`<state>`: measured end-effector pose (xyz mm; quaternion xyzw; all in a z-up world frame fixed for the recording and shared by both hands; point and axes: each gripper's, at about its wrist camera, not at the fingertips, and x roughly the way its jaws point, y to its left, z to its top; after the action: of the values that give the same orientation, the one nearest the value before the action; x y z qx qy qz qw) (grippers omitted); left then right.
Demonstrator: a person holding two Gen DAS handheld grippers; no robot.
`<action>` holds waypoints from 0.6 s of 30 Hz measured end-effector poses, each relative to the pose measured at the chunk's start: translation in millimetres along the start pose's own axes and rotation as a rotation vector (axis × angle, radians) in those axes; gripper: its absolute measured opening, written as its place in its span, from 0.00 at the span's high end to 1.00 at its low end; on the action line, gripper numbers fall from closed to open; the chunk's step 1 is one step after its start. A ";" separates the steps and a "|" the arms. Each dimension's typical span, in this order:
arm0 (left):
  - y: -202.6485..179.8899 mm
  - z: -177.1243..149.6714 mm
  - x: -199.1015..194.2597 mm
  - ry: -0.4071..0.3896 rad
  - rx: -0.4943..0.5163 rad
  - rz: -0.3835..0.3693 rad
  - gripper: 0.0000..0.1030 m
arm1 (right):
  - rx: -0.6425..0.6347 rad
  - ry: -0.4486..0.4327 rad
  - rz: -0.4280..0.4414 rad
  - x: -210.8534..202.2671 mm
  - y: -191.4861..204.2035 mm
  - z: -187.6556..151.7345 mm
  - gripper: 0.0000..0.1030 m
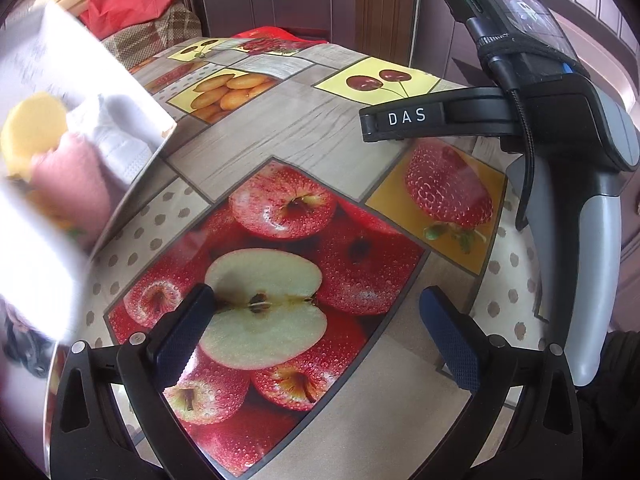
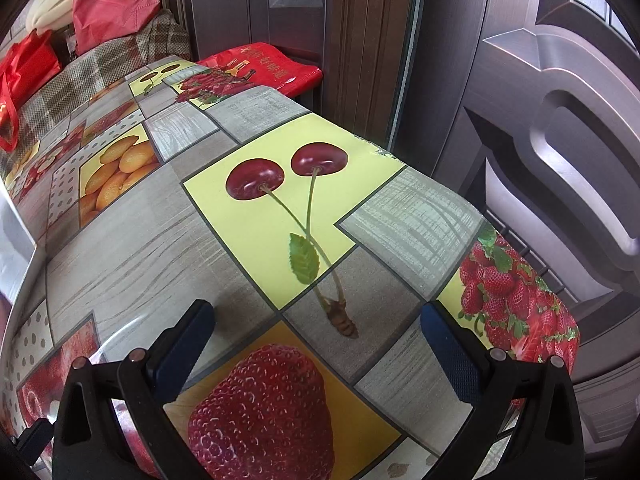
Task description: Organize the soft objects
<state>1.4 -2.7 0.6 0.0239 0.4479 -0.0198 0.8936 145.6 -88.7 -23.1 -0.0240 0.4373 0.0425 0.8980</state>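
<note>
A white box [image 1: 36, 264] stands at the left of the left wrist view, blurred. Inside it lie a yellow round sponge [image 1: 32, 132], a pink soft cloth [image 1: 76, 176] and a white cloth [image 1: 116, 140]. My left gripper [image 1: 316, 320] is open and empty above the table's fruit-print cloth [image 1: 280, 128], to the right of the box. My right gripper [image 2: 316, 328] is open and empty over the cherry and strawberry prints. The right gripper's body also shows in the left wrist view [image 1: 560, 120], at the right. A sliver of the box shows at the left edge of the right wrist view [image 2: 14, 240].
The table's far and right edges drop off toward dark panelled doors [image 2: 540, 120]. A red bag [image 2: 264, 66] lies past the far edge. A checked cushioned seat [image 2: 100, 68] with a red pillow [image 2: 112, 0] stands at the back left.
</note>
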 end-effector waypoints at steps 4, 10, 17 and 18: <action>-1.3 -0.8 -0.4 0.000 0.001 0.001 0.01 | 0.000 0.000 0.000 0.2 -0.1 -0.1 0.00; -1.5 -0.7 -0.3 0.000 0.002 0.001 0.01 | 0.000 0.000 0.000 0.3 0.0 -0.2 0.00; -1.7 -1.7 -1.0 -0.002 0.002 0.000 0.01 | 0.000 0.001 0.000 0.1 -0.6 -0.1 0.00; -1.6 -1.9 -0.6 -0.002 0.002 0.000 0.01 | -0.001 0.000 -0.001 0.0 -0.2 -0.2 0.00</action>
<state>-0.6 -4.2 -0.2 0.0249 0.4471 -0.0200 0.8939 145.5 -88.9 -23.3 -0.0246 0.4375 0.0422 0.8979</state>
